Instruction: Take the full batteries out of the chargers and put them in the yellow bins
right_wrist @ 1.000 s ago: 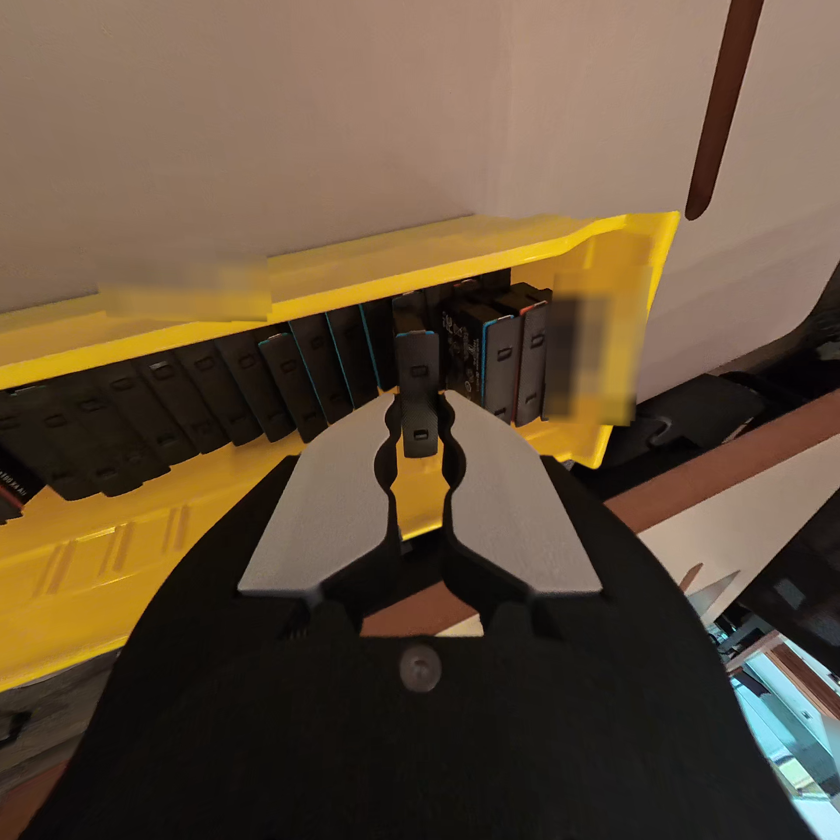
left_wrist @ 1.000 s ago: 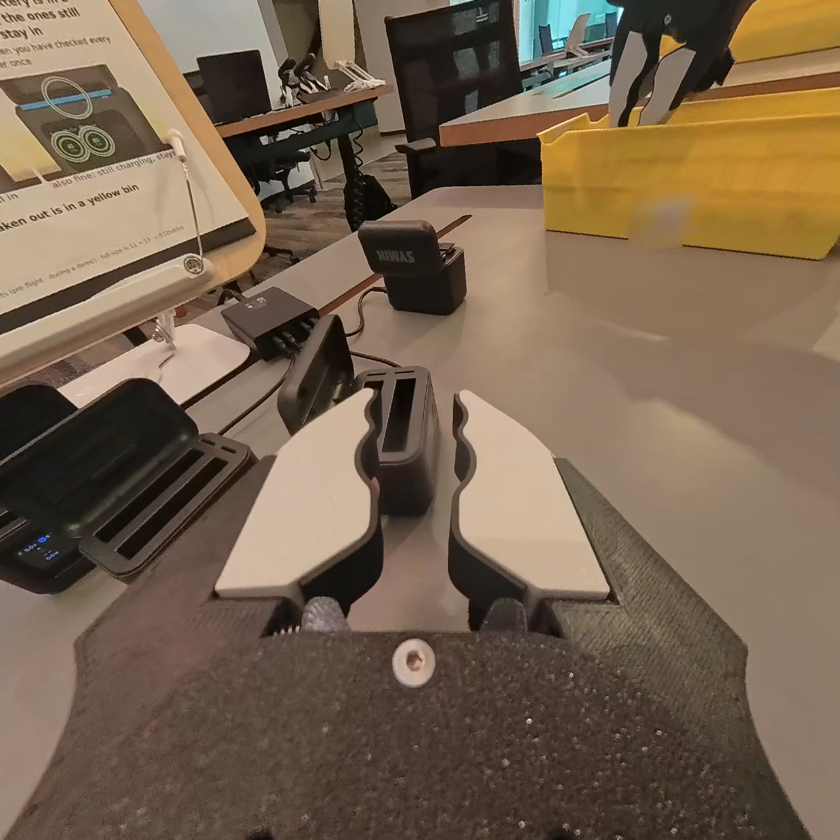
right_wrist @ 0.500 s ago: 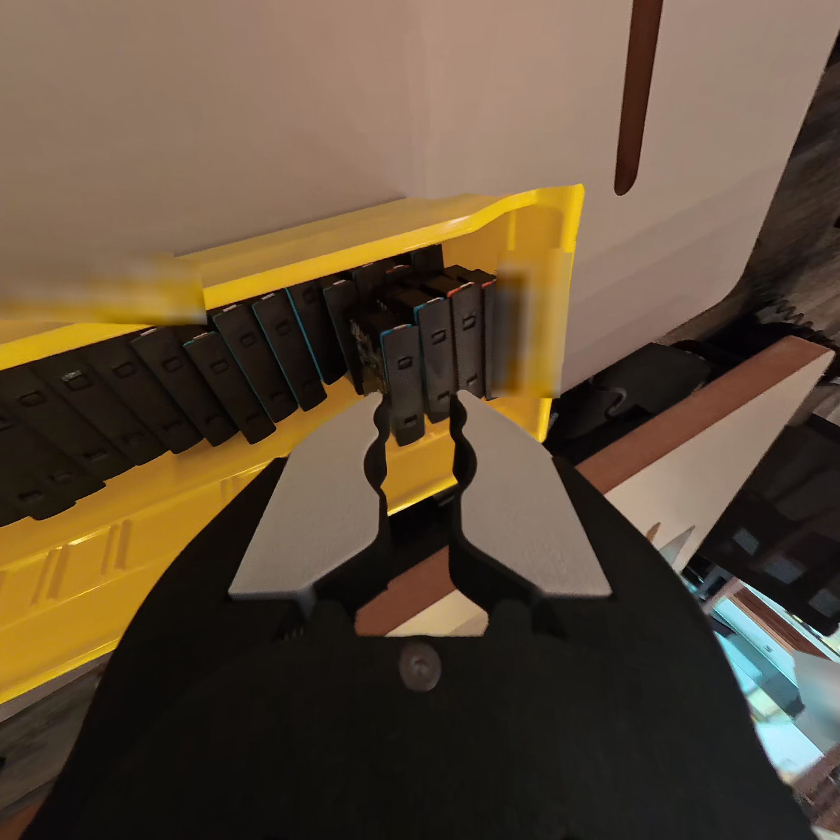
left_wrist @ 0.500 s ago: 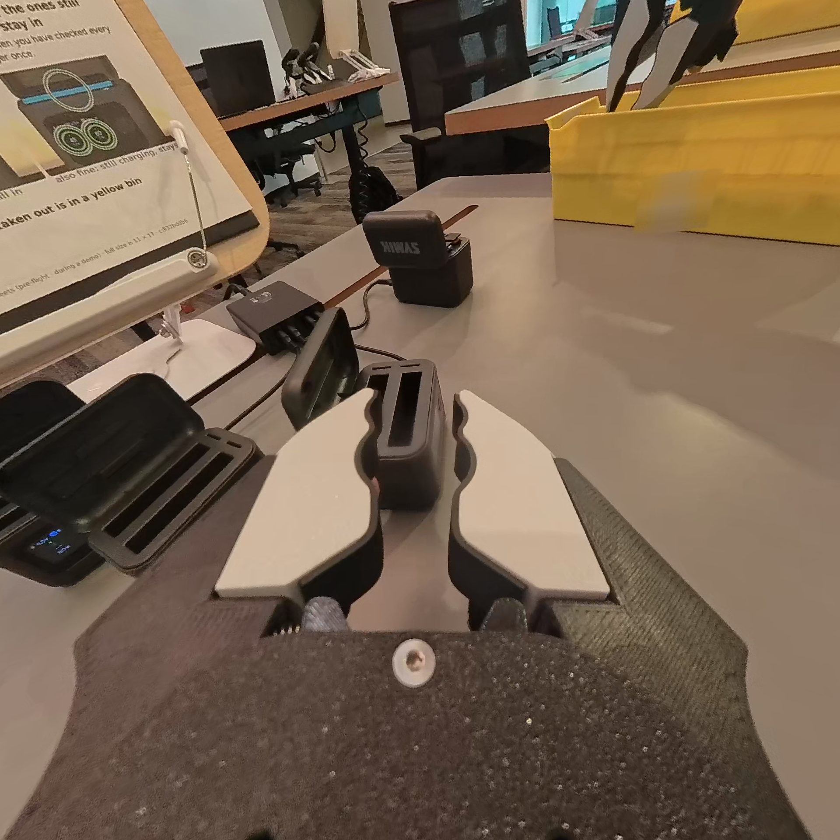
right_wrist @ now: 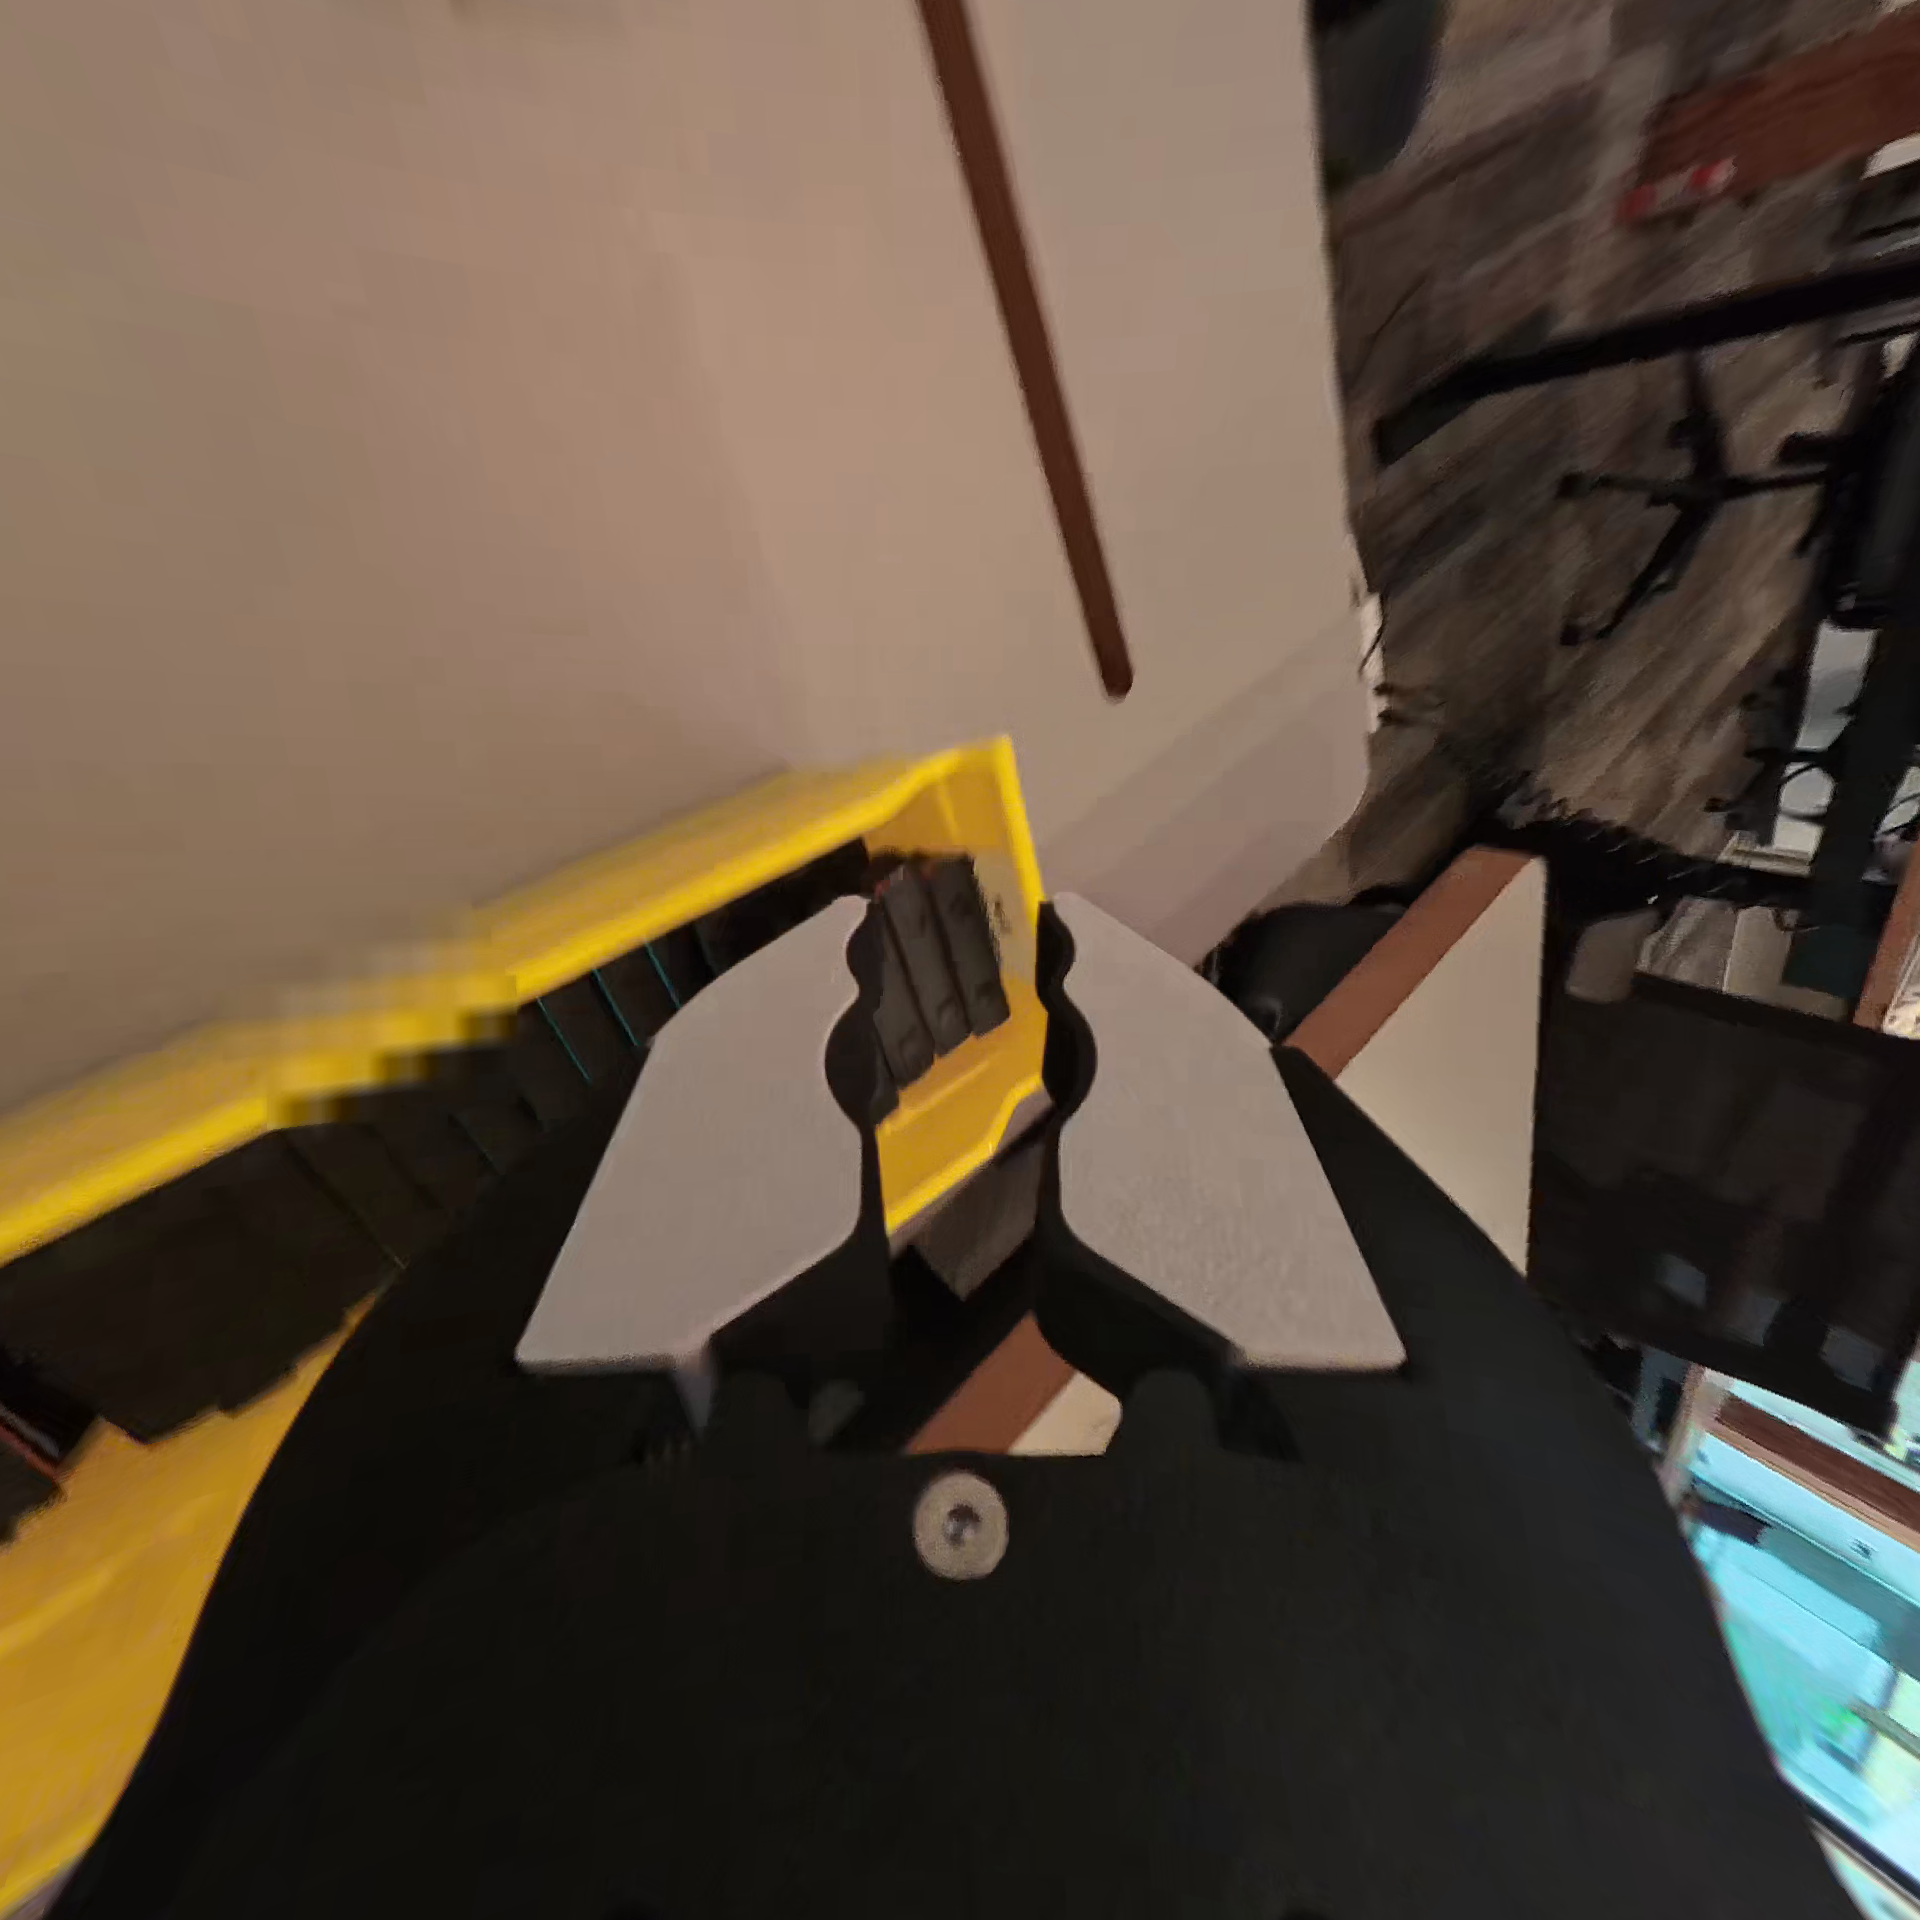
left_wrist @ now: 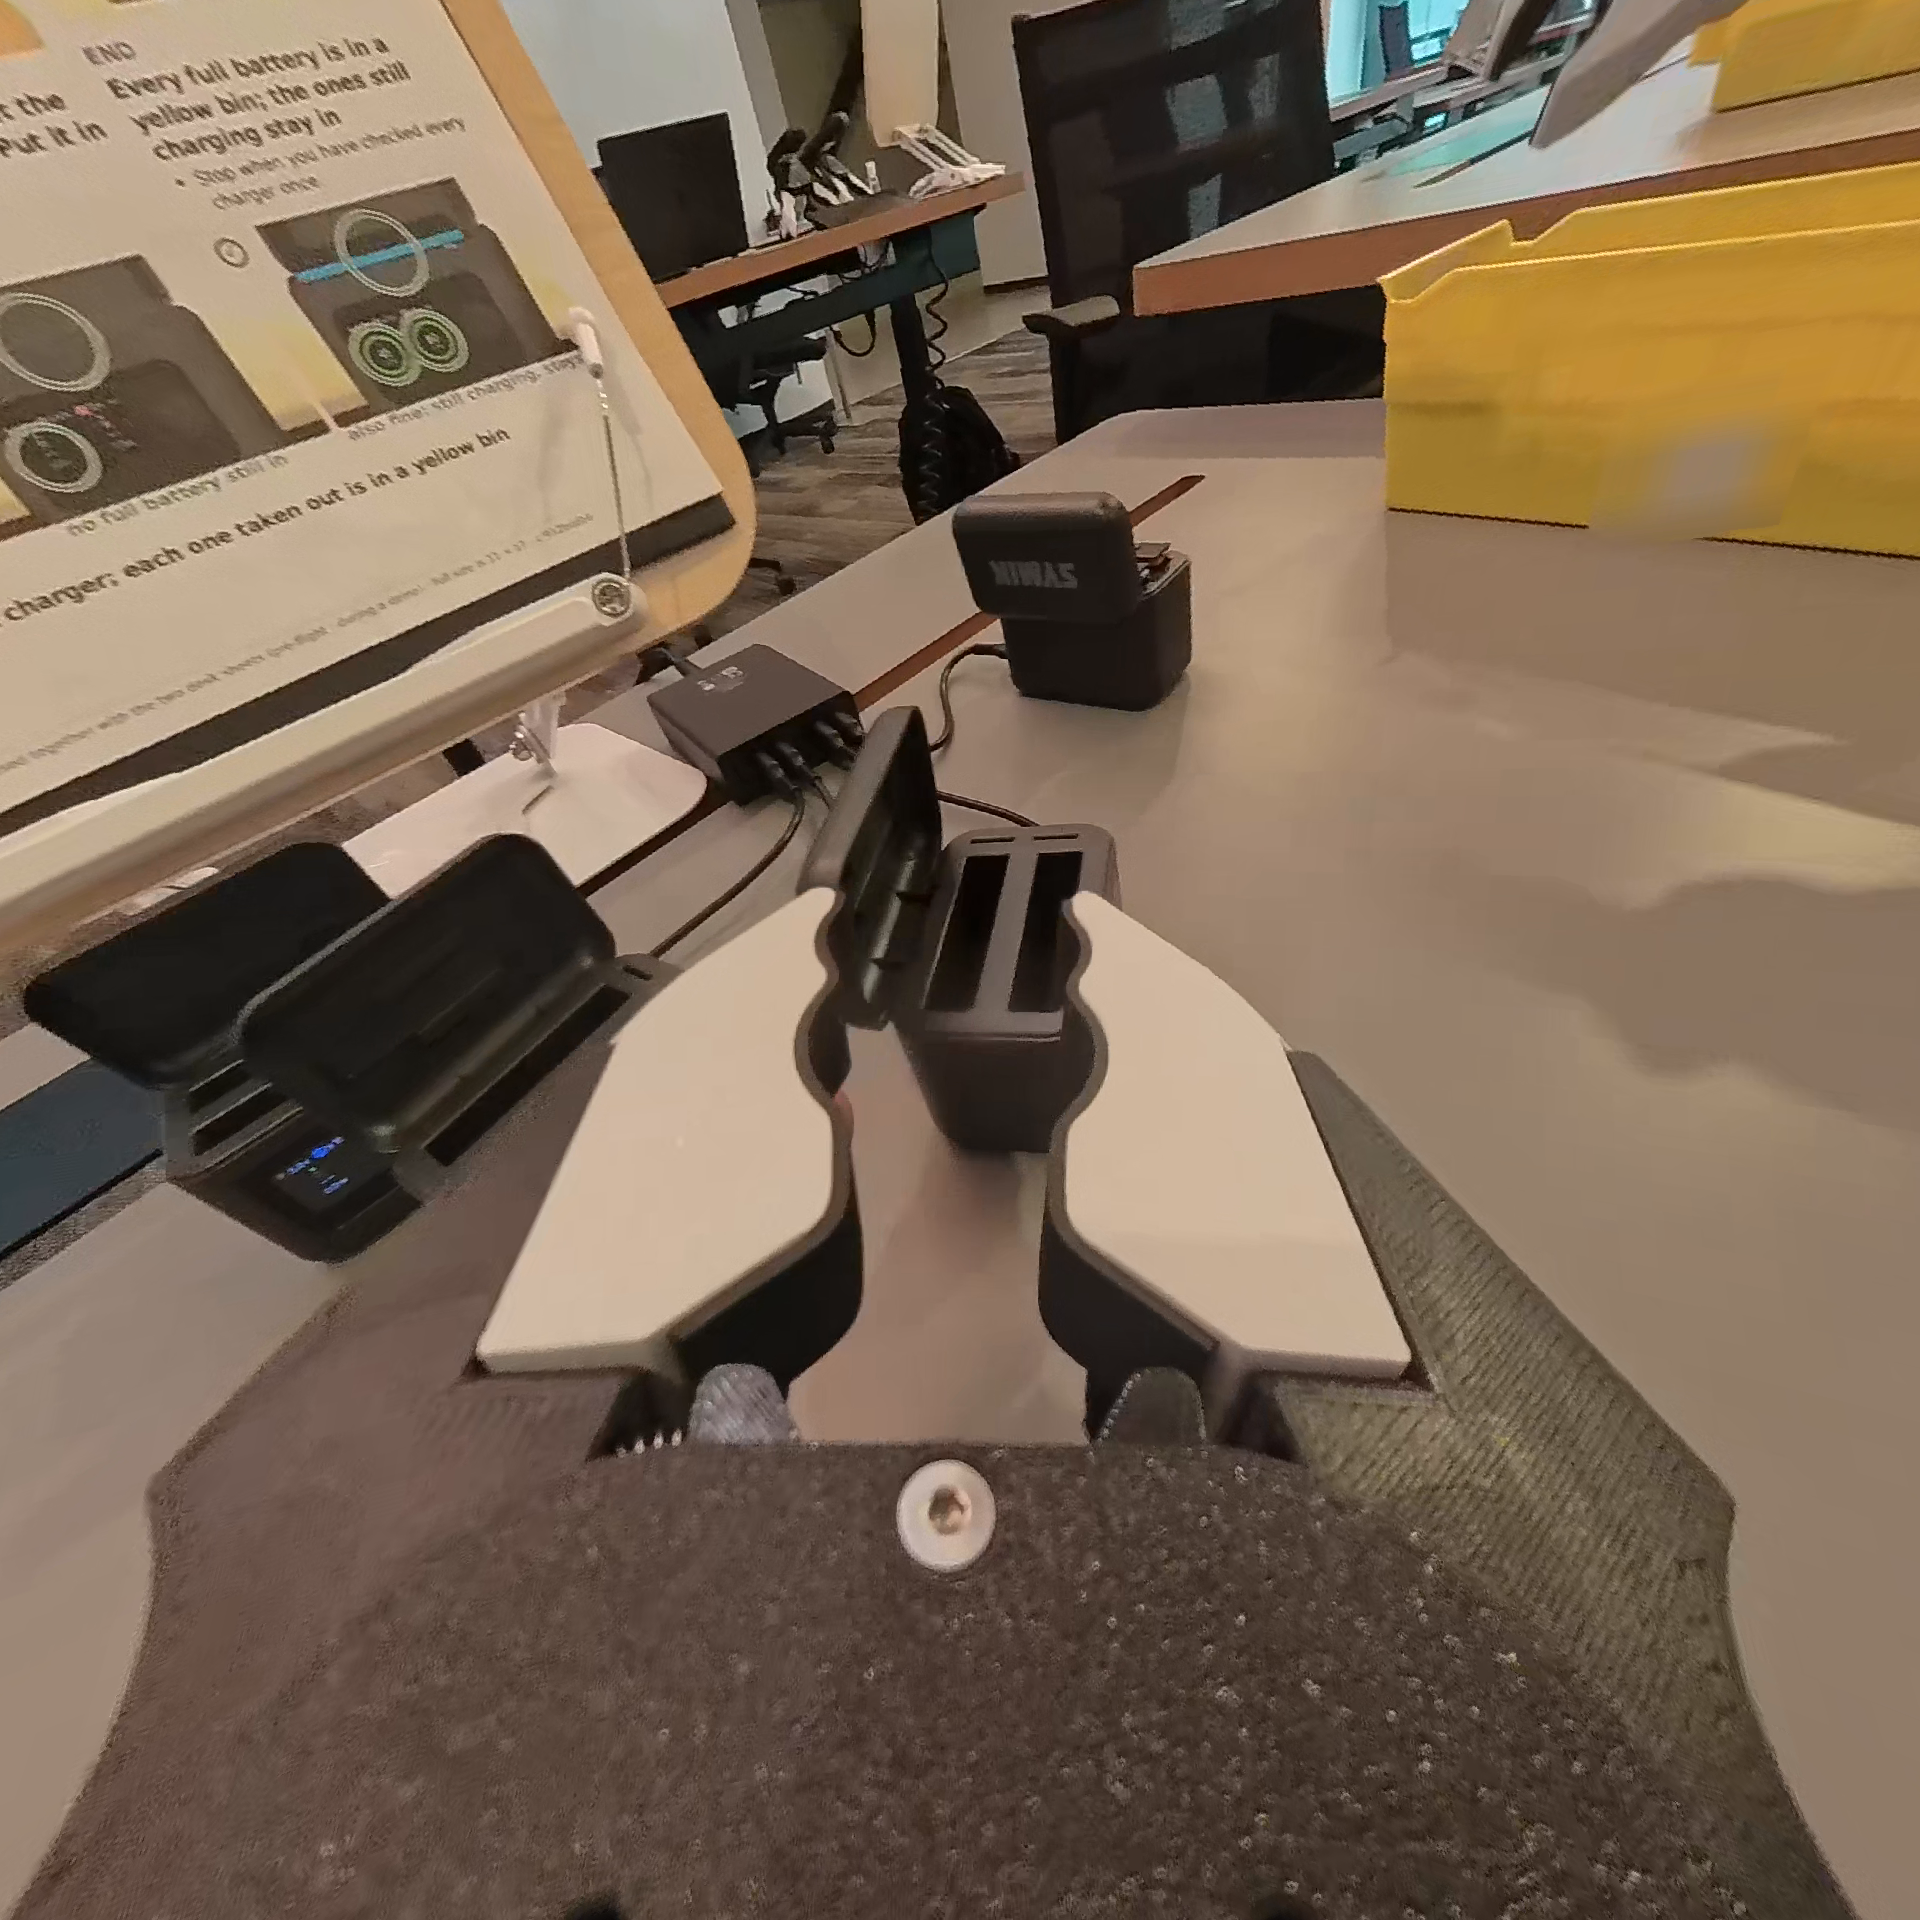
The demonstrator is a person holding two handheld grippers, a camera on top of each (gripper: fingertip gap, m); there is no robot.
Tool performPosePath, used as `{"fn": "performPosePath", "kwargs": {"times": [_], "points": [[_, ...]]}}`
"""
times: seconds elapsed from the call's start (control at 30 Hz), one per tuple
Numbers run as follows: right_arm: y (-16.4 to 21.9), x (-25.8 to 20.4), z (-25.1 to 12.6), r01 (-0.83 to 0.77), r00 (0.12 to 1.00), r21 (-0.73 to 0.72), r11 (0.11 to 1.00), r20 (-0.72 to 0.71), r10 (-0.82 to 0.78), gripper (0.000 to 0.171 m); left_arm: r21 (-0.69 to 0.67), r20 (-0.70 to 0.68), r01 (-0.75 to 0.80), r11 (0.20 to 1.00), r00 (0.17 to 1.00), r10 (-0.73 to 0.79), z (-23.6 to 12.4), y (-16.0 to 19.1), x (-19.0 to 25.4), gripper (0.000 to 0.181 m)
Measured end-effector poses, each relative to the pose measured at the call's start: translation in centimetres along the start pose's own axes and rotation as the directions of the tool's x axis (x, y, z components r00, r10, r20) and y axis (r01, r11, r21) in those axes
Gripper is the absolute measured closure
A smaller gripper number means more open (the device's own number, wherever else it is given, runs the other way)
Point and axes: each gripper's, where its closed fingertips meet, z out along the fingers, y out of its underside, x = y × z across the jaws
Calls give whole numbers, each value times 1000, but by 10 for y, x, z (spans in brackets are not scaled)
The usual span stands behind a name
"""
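Observation:
My left gripper [left_wrist: 951, 935] is open, its fingers on either side of a small black charger [left_wrist: 1003, 1039] on the grey table. The charger's lid stands open and both its slots look empty. My right gripper [right_wrist: 956, 925] is open and empty, hovering above the right end of a yellow bin [right_wrist: 727, 862]. A row of black batteries [right_wrist: 935, 977] stands in the bin. This view is blurred by motion. In the left wrist view the yellow bin [left_wrist: 1662, 395] sits at the far right, with the right gripper [left_wrist: 1600, 62] above it.
Another small charger [left_wrist: 1081, 613] with a raised lid stands farther back. Two larger open charger cases [left_wrist: 416, 997] sit at the left, one with a lit blue display. A black power hub [left_wrist: 758, 717] with cables and an instruction board [left_wrist: 312, 364] on a stand are behind. The left gripper's tips are roughly 45 cm from the right gripper's. The small black charger [left_wrist: 1003, 1039] lies some 4 cm from my left tips, 40 cm from my right tips.
My right gripper let go of the battery into the bin, opened and pulled away from it. My left gripper opened wider and backed off a little from the small charger.

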Motion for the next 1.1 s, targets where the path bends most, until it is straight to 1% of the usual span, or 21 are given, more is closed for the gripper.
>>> {"fn": "performPosePath", "kwargs": {"times": [0.1,0.17,0.3,0.37,0.43,0.5,0.6,0.67,0.7,0.73,0.77,0.8,0.9,1.0,1.1], "points": [[-49,-4,-20,-53,997,158,986,-47,61,132,-2,23,0,1000,1000,0,-1,-1,-6,138],[-82,-15,-32,-94,993,265,960,-39,108,121,-36,23,21,999,1000,-20,1,4,-7,128],[-141,-48,-44,-197,980,431,881,58,190,91,-160,3,58,985,998,-58,10,27,-1,104],[-164,-64,-46,-211,977,492,845,91,192,76,-207,-13,43,977,999,-47,14,36,5,96],[-181,-77,-41,-195,981,530,825,99,168,59,-259,-7,19,966,1000,-21,18,44,7,93],[-190,-87,-29,-179,984,527,831,118,136,51,-310,-4,-4,951,1000,2,21,52,9,93],[-190,-95,3,-145,985,456,878,153,83,44,-387,6,-14,922,1000,18,27,63,8,98],[-182,-99,31,-117,980,380,918,192,45,42,-429,16,-20,903,999,29,29,69,6,110],[-177,-101,45,-100,976,337,936,215,27,40,-442,11,-25,897,999,33,30,72,6,114],[-171,-102,58,-82,970,296,952,242,8,39,-452,16,-20,892,999,31,30,72,5,122],[-166,-104,70,-63,962,260,964,272,-10,38,-463,37,-24,886,998,46,30,74,0,131],[-162,-105,79,-38,955,232,972,296,-33,37,-470,59,-40,882,995,77,30,75,-6,135],[-160,-98,100,65,941,203,977,314,-128,38,-491,145,-33,871,982,120,26,80,-27,151],[-166,-87,114,149,922,175,973,331,-200,40,-497,246,20,868,962,118,20,84,-49,155],[-169,-79,124,240,890,129,962,366,-271,40,-490,300,66,869,949,97,14,87,-63,159]]}}
